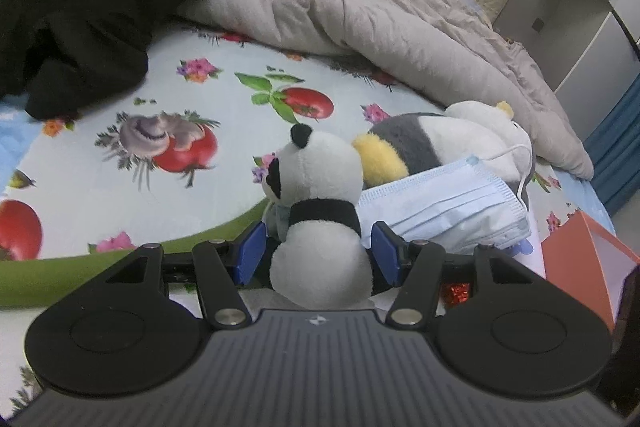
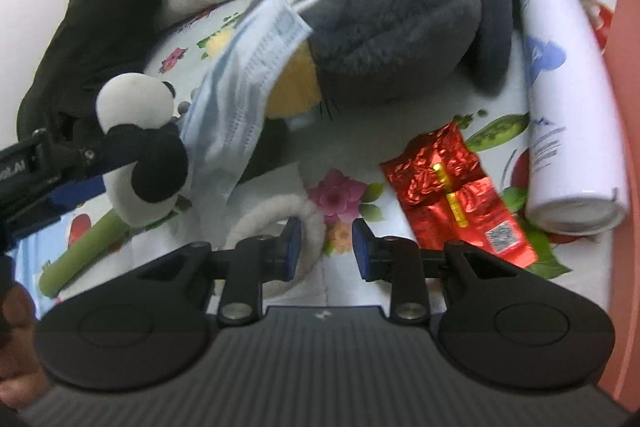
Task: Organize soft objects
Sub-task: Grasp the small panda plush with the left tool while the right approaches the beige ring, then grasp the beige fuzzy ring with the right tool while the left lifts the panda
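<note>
One black coat (image 1: pixel 92 7) lies on the bed (image 1: pixel 100 183), far to the left of the toy panda (image 1: pixel 320 211). One grey blanket (image 1: pixel 360 11) is bunched up behind the panda. The one small panda sits up in the left gripper (image 1: pixel 318 251); the two blue pads press its sides, so the gripper is about half open and holds it. Just right of the panda lies one blue face mask (image 1: pixel 448 207), resting on one big grey, white and yellow soft toy (image 1: pixel 436 143). Further right sit one red foil packet (image 2: pixel 456 187), one white bottle (image 2: pixel 568 107) on its side and one orange box (image 1: pixel 580 259); I cannot tell what is inside. The right gripper (image 2: pixel 326 247) is open a little, its pads around the rim of a white fuzzy ring (image 2: pixel 276 223) without pressing it.
</note>
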### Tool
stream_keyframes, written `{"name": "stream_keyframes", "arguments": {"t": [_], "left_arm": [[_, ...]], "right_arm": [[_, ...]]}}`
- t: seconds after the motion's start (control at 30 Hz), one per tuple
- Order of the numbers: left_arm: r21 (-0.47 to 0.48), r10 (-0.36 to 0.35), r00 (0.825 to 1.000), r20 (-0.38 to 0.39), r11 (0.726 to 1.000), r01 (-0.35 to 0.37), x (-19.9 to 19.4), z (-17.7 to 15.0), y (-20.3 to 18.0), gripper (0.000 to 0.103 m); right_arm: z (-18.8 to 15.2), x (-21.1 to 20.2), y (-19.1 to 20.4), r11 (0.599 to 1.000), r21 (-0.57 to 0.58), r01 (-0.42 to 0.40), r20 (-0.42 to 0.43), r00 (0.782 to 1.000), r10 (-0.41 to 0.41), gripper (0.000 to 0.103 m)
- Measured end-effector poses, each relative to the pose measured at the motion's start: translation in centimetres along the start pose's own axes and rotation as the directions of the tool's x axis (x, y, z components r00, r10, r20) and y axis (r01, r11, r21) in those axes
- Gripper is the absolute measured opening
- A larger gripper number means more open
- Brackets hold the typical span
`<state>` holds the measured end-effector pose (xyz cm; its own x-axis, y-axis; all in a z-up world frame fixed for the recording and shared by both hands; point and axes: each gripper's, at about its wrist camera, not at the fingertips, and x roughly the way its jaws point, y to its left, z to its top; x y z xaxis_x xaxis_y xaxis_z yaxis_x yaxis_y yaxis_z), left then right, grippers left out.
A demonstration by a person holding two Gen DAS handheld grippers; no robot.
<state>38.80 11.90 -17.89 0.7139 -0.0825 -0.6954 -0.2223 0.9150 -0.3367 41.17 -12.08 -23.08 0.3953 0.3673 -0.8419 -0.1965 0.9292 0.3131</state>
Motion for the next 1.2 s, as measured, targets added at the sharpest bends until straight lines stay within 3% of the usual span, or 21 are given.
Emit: {"name": "stream_keyframes", "arguments": {"t": [0.07,0.1,0.17,0.27,0.73,1.2], "left_arm": [[-0.015,-0.007,1.0,-0.015,1.0,0.007,0.5,-0.2,0.2,0.063],[-0.024,-0.01,1.0,-0.021,1.0,0.01,0.8,-0.2,0.3,0.063],[-0.029,-0.017,1.0,-0.016,0.999,0.016,0.8,-0.4,0.4,0.052],[-0.041,-0.033,0.999,-0.012,0.999,0.032,0.6,-0.4,0.4,0.045],[0.005,-0.037,0.999,0.001,0.999,0.037,-5.6,-1.9,-1.5,0.044],[0.05,-0.024,0.997,-0.077,0.998,0.028,-14.0,-9.4,-2.9,0.044]], "right_arm": [[0.0,0.2,0.0,1.0,-0.005,-0.012,0.013,1.0,0.012,0.027],[0.1,0.3,0.1,1.0,-0.009,-0.012,0.011,1.0,0.012,0.021],[0.1,0.7,0.2,0.999,-0.007,-0.031,-0.003,1.0,0.031,0.011],[0.1,0.6,0.6,0.999,-0.021,-0.034,-0.011,0.999,0.034,0.01],[-1.6,-6.1,1.4,0.999,-0.045,-0.003,0.046,0.999,0.005,0.009],[-8.8,-13.4,0.9,1.0,-0.013,0.024,0.053,0.998,-0.024,0.004]]}}
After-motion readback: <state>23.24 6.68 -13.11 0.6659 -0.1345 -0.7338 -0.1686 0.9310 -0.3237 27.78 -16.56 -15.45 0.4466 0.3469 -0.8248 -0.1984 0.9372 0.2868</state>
